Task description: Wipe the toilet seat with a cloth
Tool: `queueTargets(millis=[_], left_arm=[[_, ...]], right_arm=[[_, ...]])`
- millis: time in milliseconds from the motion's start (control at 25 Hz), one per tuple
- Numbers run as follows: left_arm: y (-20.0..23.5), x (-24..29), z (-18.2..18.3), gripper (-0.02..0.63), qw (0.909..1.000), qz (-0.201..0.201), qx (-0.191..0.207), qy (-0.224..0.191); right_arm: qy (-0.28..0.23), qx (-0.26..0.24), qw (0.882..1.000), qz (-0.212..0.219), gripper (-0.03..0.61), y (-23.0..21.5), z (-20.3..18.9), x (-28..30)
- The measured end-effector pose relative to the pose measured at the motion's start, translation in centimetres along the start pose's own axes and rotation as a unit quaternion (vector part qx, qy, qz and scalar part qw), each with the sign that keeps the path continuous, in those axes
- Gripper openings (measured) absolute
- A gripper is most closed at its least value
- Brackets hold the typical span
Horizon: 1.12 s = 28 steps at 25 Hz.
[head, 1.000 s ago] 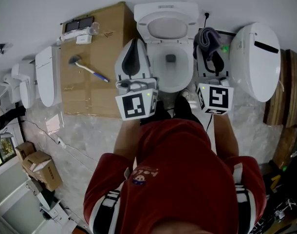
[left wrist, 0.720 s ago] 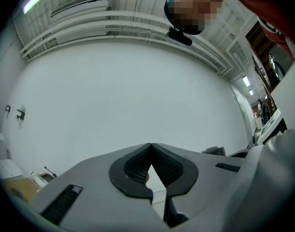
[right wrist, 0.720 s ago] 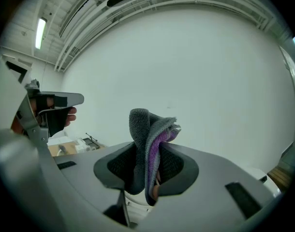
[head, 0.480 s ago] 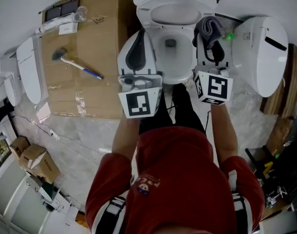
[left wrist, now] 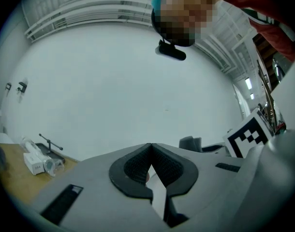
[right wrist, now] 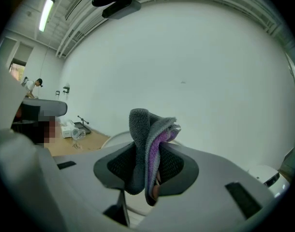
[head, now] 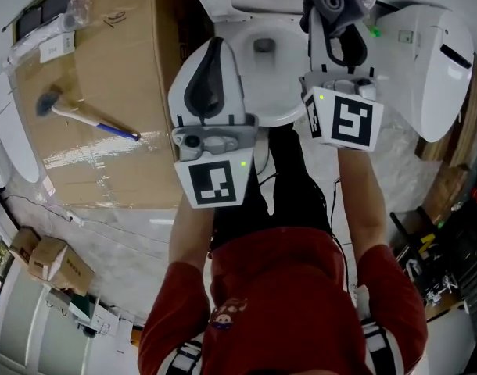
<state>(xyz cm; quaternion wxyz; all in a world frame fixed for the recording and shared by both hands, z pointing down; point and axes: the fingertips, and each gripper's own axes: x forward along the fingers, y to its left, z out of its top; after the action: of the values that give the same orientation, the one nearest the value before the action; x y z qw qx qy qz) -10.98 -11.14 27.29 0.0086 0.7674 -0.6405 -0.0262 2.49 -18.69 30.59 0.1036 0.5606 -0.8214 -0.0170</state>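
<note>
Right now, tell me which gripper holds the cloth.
The right gripper, shut on the grey cloth; the left gripper is shut on nothing.

A big brown cardboard box (head: pixel 121 69) fills the upper left of the head view. On its top lie a brush (head: pixel 86 118) with a blue-and-white handle, a strip of clear tape below it, and, toward the top left corner, a clear plastic cup (head: pixel 78 8), a small white carton (head: pixel 52 47) and a black panel (head: pixel 39 18). A white oval fixture (head: pixel 438 61) sits at the upper right. Two small cardboard cartons (head: pixel 57 266) stand on the marble floor (head: pixel 137 241) at lower left.
</note>
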Motion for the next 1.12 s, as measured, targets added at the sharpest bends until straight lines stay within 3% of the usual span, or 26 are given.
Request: queueTargets(millis=[160,600,1120], left_arm=[[0.5,0.0,-2.3,0.012,1.0,-0.003,-0.003,0.006],[2.8,0.1,-4.1,0.012,0.9996,0.025,-0.009,0.002],[7.3,-4.1,-6.7,0.012,0.9963,0.082,-0.019,0.016]], right_arm=[[-0.02,-0.015,1.0,-0.019,0.109,-0.3,-0.2,2.7],[-0.025,-0.039,0.998,-0.038,0.109,-0.8,-0.7,5.1],[-0.034,-0.107,0.992,0.057,0.109,7.9,-1.2,7.4]])
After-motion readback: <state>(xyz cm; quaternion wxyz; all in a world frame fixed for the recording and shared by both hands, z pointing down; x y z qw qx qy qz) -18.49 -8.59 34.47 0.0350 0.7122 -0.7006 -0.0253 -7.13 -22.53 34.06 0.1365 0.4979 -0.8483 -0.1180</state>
